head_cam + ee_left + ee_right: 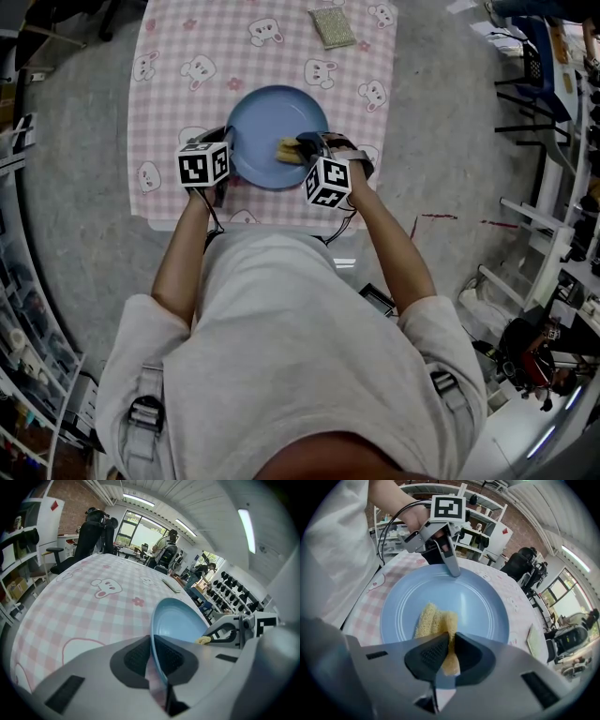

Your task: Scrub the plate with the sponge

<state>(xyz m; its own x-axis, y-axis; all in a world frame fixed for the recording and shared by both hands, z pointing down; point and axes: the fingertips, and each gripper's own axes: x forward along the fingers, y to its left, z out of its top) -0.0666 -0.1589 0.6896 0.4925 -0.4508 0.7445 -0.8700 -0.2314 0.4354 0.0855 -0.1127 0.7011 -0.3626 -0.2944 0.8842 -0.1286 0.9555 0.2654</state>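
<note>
A light blue plate (267,127) lies on the pink checked tablecloth near the table's front edge. My left gripper (225,148) is shut on the plate's left rim; in the left gripper view the plate (180,623) stands edge-on between the jaws of that gripper (153,657). My right gripper (305,148) is shut on a yellow sponge (287,151) that rests on the plate's right half. In the right gripper view the folded sponge (436,623) is pinched by the gripper (448,654) and pressed onto the plate (473,602).
A second, greenish scouring pad (332,26) lies at the table's far edge. The tablecloth (178,84) with rabbit prints covers a small table; grey floor surrounds it. Shelving and chairs stand at both sides, and people stand far off.
</note>
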